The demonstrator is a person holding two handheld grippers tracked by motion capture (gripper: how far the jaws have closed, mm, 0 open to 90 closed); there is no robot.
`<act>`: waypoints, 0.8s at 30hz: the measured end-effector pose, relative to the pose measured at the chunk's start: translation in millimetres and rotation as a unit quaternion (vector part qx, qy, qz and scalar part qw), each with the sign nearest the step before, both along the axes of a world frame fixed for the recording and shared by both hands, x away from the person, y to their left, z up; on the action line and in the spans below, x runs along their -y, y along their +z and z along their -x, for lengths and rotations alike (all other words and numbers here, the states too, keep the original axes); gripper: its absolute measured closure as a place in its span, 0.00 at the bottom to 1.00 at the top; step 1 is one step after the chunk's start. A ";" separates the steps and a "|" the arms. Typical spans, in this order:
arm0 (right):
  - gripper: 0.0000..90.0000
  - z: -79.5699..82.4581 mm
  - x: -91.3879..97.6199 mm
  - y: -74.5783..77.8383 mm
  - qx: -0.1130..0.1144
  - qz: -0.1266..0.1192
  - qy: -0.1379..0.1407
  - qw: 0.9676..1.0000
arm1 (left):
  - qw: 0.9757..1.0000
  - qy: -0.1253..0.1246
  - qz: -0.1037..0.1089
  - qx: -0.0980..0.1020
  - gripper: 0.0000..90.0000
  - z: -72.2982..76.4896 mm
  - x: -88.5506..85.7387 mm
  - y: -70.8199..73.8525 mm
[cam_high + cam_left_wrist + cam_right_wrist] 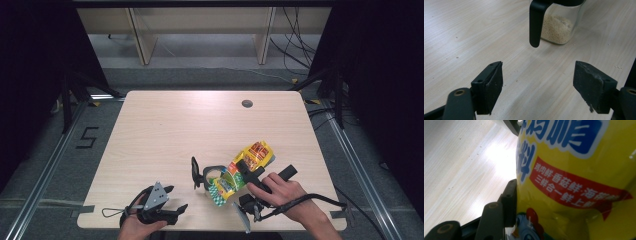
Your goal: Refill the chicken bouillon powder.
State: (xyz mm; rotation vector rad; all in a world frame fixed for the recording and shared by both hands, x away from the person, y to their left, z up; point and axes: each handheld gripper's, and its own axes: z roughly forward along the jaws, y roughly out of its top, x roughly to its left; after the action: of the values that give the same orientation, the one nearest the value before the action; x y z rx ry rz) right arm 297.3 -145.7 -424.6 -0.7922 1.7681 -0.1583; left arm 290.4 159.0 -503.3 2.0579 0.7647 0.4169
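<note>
Wood table (165,130): right gripper (246,170) jaws clamp yellow packet (250,157) over jar (559,25); left gripper (539,85) jaws wide, nothing btwn

black tool (176,199), grey plate, trailing cable

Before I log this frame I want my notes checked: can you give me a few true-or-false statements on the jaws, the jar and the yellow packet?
1. The left gripper has its jaws closed on the jar's handle. False: the jaws stand wide apart over bare table, and the black handle is ahead of them, untouched.
2. The glass jar holds pale grains. True.
3. The yellow packet lies flat and alone on the table. False: the right gripper has it, with a jaw pressed against its side.
4. The packet is tipped over the jar's open top in the high view. True.
5. The packet carries a red banner with white print. True.
</note>
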 end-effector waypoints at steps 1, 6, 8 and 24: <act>0.58 -0.1 0.1 0.0 0.000 0.000 0.001 1.000 | 1.000 0.000 0.000 0.000 0.26 -0.6 0.1 0.3; 0.58 0.1 0.3 -0.2 0.001 0.001 0.000 1.000 | 1.000 0.000 -0.001 0.000 0.26 -0.1 0.1 0.2; 0.58 0.0 0.4 -0.1 0.002 0.001 0.001 1.000 | 1.000 -0.001 0.000 0.000 0.26 -0.8 0.0 0.3; 0.58 -2.6 3.7 1.8 0.005 0.001 -0.005 1.000 | 1.000 -0.001 0.000 0.000 0.26 -1.0 0.0 0.2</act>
State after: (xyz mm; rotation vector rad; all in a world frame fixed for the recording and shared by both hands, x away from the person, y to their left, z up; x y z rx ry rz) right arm 299.9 -149.4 -422.7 -0.7841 1.7631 -0.1707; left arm 291.5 159.0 -503.1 2.0587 0.7623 0.4161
